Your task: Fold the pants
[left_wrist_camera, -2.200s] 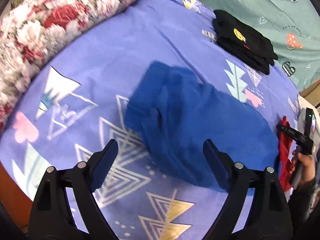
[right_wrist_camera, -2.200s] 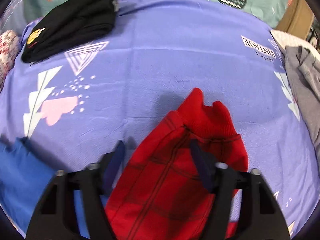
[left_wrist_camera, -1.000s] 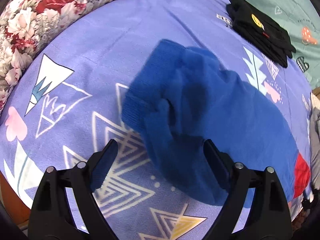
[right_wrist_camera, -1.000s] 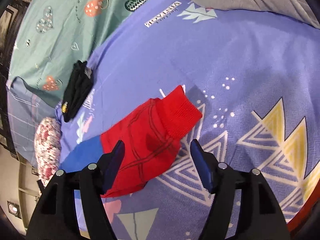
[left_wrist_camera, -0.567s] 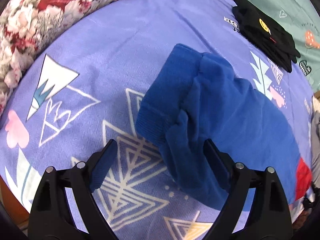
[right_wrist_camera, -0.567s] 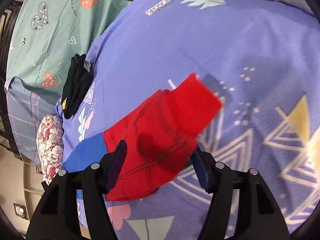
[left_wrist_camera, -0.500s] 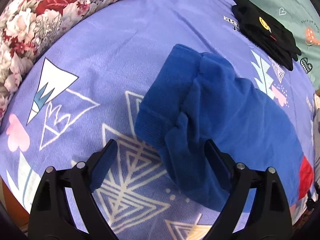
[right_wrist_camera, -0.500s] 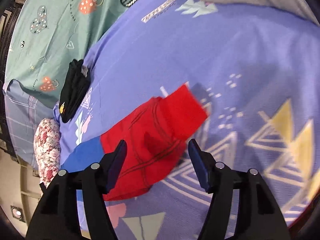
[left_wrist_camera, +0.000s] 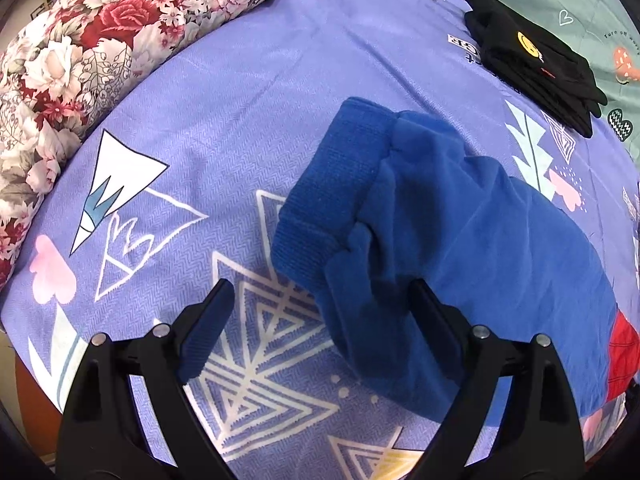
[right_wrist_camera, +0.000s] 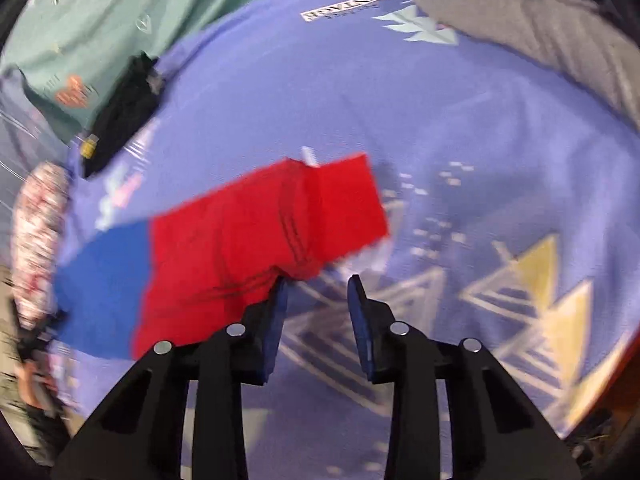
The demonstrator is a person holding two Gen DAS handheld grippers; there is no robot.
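The pants lie folded on the purple bedsheet, half blue and half red. In the left wrist view the blue half (left_wrist_camera: 460, 248) with its ribbed cuff (left_wrist_camera: 332, 196) lies just ahead, and a red strip (left_wrist_camera: 622, 356) shows at the right. My left gripper (left_wrist_camera: 320, 300) is open, its right finger over the blue fabric edge, holding nothing. In the right wrist view, which is blurred, the red half (right_wrist_camera: 256, 236) lies ahead with the blue half (right_wrist_camera: 104, 276) to its left. My right gripper (right_wrist_camera: 316, 292) is open, narrower than before, at the red fabric's near edge.
A folded black garment (left_wrist_camera: 536, 60) lies at the far right on the purple patterned sheet (left_wrist_camera: 240, 120); it also shows in the right wrist view (right_wrist_camera: 120, 116). A floral quilt (left_wrist_camera: 100, 40) lies along the left. A grey garment (right_wrist_camera: 540, 28) lies at the far right. Teal bedding (right_wrist_camera: 120, 12) lies behind.
My right gripper has narrowed its jaws and come close to the red half's near edge. My left gripper has edged closer to the blue cuff and stays open.
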